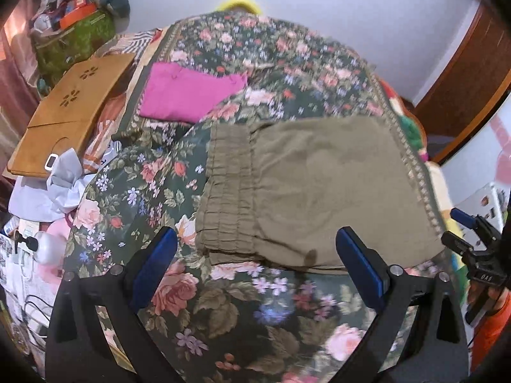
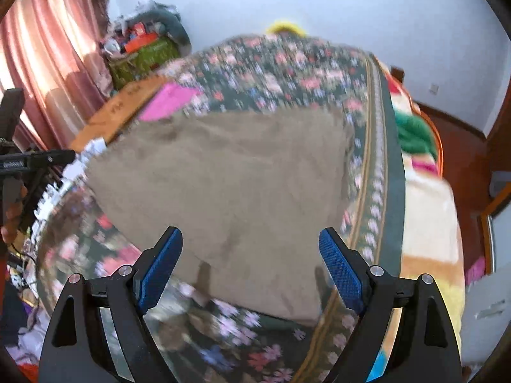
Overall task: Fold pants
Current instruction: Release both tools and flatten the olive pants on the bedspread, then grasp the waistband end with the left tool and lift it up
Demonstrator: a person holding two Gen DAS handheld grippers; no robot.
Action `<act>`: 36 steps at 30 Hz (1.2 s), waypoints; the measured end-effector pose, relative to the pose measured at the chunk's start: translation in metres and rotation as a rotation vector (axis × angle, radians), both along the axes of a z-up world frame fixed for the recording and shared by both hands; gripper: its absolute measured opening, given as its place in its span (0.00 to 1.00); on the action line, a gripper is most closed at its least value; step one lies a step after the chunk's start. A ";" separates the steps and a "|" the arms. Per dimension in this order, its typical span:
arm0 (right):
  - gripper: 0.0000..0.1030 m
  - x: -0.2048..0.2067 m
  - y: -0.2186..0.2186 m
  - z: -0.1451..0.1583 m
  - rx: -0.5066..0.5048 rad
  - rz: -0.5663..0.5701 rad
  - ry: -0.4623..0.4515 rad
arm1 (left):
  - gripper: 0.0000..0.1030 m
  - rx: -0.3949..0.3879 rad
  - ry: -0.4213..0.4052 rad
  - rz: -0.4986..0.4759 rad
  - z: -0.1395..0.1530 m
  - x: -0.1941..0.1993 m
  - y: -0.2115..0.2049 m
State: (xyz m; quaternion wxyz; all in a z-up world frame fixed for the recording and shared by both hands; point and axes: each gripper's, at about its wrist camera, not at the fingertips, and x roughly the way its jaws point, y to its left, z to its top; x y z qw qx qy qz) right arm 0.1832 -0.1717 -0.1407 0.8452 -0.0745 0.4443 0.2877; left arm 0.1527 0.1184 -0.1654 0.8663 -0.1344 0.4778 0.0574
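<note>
Olive-khaki pants [image 1: 306, 191] lie folded into a flat rectangle on the floral bedspread [image 1: 242, 316], their gathered elastic waistband [image 1: 223, 191] at the left. My left gripper [image 1: 255, 268] hovers open above the pants' near edge, nothing between its blue pads. In the right wrist view the same pants [image 2: 230, 185] fill the middle, blurred. My right gripper [image 2: 250, 266] is open over their near right corner and holds nothing. At the far right of the left wrist view the right gripper's fingertips [image 1: 460, 229] show beside the bed's edge.
A folded magenta garment [image 1: 188, 95] lies further back on the bedspread. A wooden lap desk [image 1: 70, 111], clothes and clutter sit to the left. A bright striped blanket [image 2: 424, 210] covers the bed's right side. Pink curtains [image 2: 41, 73] hang at the left, and a white wall stands behind.
</note>
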 end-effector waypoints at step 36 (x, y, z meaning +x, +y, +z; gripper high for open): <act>0.83 0.009 0.039 -0.059 0.064 0.072 0.159 | 0.93 -0.609 0.064 0.038 -0.082 0.044 0.013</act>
